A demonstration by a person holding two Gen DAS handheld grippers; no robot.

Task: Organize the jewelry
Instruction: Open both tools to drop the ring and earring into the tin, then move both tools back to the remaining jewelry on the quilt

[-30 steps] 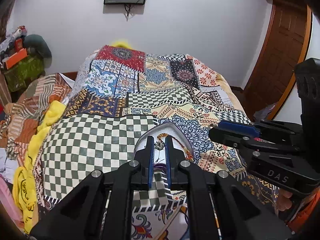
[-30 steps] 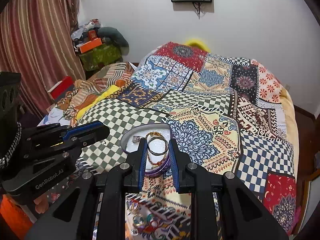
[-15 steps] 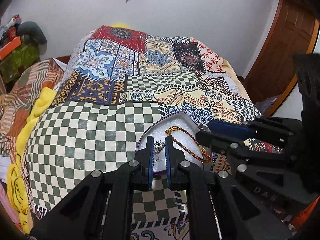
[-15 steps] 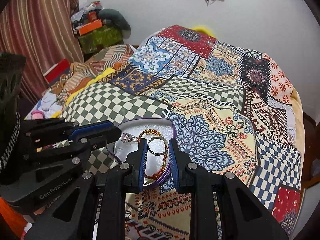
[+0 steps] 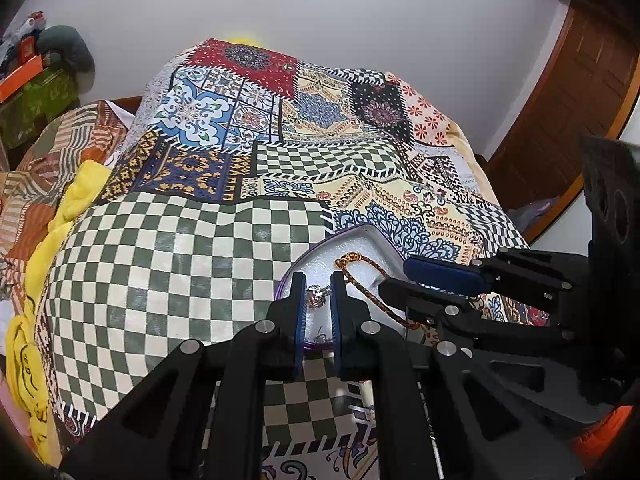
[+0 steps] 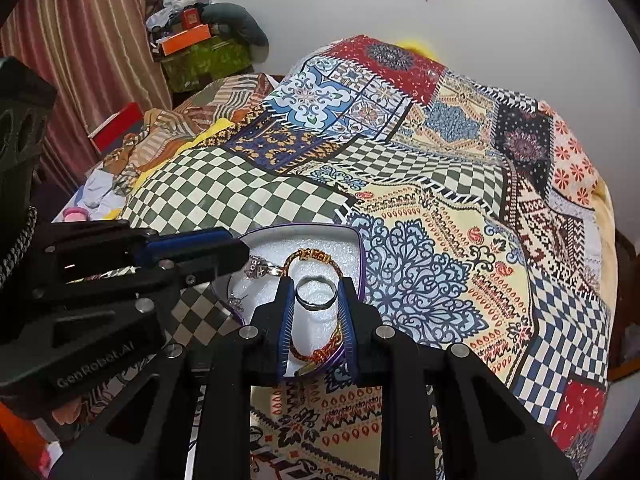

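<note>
A purple-rimmed tray (image 6: 304, 227) with a white foam lining lies on the patchwork bedspread. A braided red-and-gold bracelet (image 6: 313, 256) curls inside it, and a tiny silver piece (image 6: 236, 302) lies at its left edge. My right gripper (image 6: 316, 300) is shut on a plain silver band ring (image 6: 316, 309), held low over the foam. My left gripper (image 5: 318, 292) is shut on a small stone-set silver piece (image 5: 317, 297) over the tray (image 5: 362, 246), left of the bracelet (image 5: 370, 282). The right gripper (image 5: 434, 280) is close beside it, and the left gripper (image 6: 200, 250) shows in the right wrist view.
The patchwork bedspread (image 5: 188, 264) covers the whole bed. Crumpled yellow and striped cloths (image 5: 76, 196) lie along its left side. Boxes and bags (image 6: 200, 52) are stacked by a striped curtain (image 6: 80, 48). A brown wooden door (image 5: 576, 92) stands at the right.
Both grippers have come down and forward until they hang low over the tray, side by side, each still shut on its piece. Both views tilt further down.
</note>
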